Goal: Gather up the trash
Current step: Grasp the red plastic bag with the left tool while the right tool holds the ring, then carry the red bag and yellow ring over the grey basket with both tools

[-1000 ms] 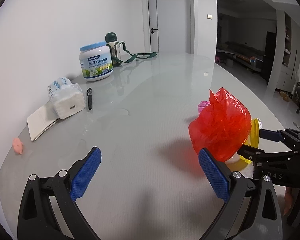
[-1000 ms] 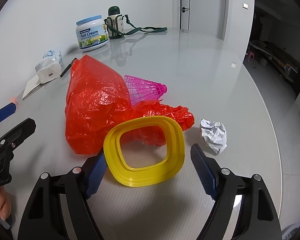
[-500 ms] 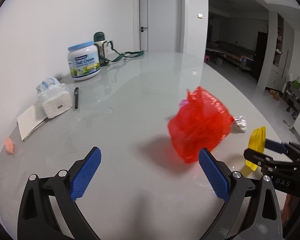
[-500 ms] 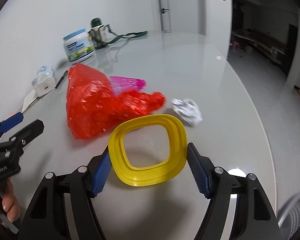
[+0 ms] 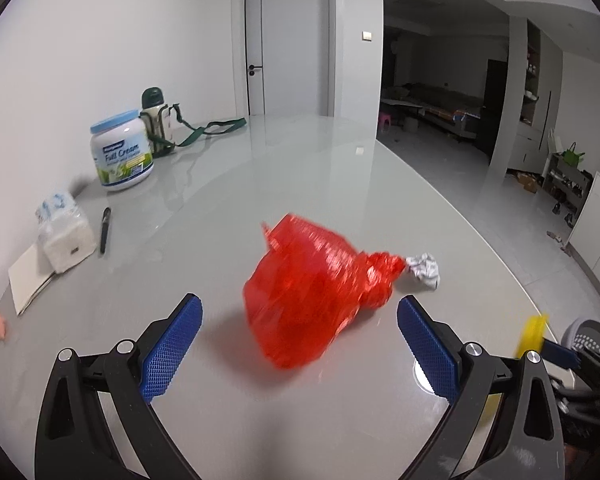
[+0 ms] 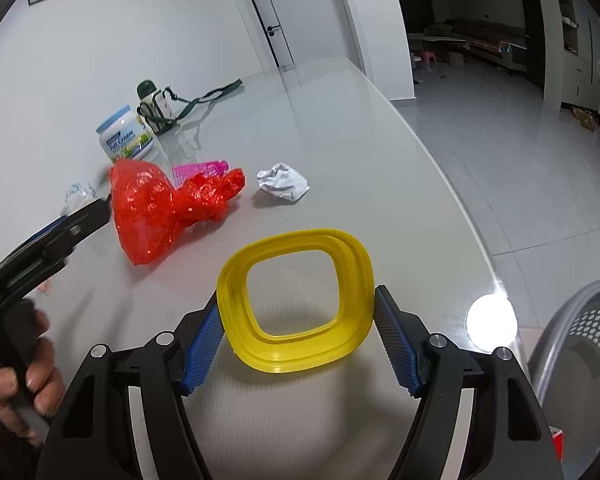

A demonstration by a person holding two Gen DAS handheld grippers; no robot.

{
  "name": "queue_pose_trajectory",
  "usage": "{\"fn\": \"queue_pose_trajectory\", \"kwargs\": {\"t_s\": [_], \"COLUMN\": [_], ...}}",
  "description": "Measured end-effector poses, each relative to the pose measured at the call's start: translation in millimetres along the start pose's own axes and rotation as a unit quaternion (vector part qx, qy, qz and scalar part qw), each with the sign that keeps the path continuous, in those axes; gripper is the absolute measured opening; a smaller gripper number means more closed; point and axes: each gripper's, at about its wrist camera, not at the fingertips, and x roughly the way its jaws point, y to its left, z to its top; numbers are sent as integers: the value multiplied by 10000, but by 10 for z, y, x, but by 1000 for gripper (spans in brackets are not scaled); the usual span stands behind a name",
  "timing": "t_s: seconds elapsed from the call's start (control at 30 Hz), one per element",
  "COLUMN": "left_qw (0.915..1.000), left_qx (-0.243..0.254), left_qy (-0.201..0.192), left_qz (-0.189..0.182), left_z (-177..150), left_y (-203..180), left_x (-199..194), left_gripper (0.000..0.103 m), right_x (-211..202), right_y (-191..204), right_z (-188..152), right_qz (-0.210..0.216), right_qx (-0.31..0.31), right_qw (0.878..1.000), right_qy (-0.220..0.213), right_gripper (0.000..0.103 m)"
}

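The right gripper (image 6: 298, 346) clamps a yellow square plastic ring (image 6: 296, 300) between its 2 blue pads, above the glossy grey table (image 6: 340, 128). A grey perforated bin (image 6: 584, 344) stands beside it, contents unseen. The left gripper (image 5: 298, 346), spread wide, faces a crumpled red plastic bag (image 5: 308, 296); a white paper ball (image 5: 423, 271) touches the bag's tail.

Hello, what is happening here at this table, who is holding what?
A person holding a gripper in each hand is collecting trash from a grey table. The right gripper has its jaws closed on a yellow ring, next to a grey perforated bin at the table's edge. The left gripper is open and empty, facing a red plastic bag. A crumpled paper ball and a pink plastic piece lie on the table.
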Motion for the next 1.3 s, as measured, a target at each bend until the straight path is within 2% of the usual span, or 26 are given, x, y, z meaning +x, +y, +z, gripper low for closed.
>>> {"fn": "queue_pose_trajectory", "kwargs": {"t_s": [0.2,0.27,0.33,0.37,0.4,0.43,0.5,0.6,0.8,1.0,1.2,1.3], "left_qw": [9996,9994,9992,9988,9985,9983,9983,9985,9993,9992,9971,9932], "left_qx": [-34,-36,-69,-91,-118,-138,-145,-117,-114,-36,236,514], "left_qy": [195,264,376,473,529,556,559,520,314,196,110,129], "left_qz": [188,231,130,45,-16,-56,-113,-135,-164,-345,-721,-1039], "left_z": [59,29,6,6,-4,-14,-30,-54,-67,-64,-42,-74], "left_y": [-66,-62,-41,-28,-26,-23,-22,-28,-13,-84,-439,-766], "left_x": [336,400,452,482,494,492,479,393,88,-179,-330,-363], "left_gripper": [96,92,75,61,51,48,26,18,16,16,16,16], "right_x": [-107,-116,-110,-101,-95,-90,-86,-94,-144,-233,-461,-627], "right_y": [-23,-28,-45,-54,-60,-63,-71,-76,-80,-126,-298,-461], "right_z": [13,7,2,-2,-6,-10,-13,-15,-34,-111,-210,-289], "right_qz": [104,117,131,130,135,143,147,144,154,138,-65,-272], "right_qx": [-4,5,35,55,71,85,95,91,121,179,330,488], "right_qw": [9998,9998,9998,9998,9998,9998,9998,9998,9997,9996,9989,9975], "right_qy": [-150,-159,-153,-142,-134,-126,-117,-124,-169,-186,-338,-443], "right_gripper": [69,69,69,69,69,69,69,69,69,69,69,69]}}
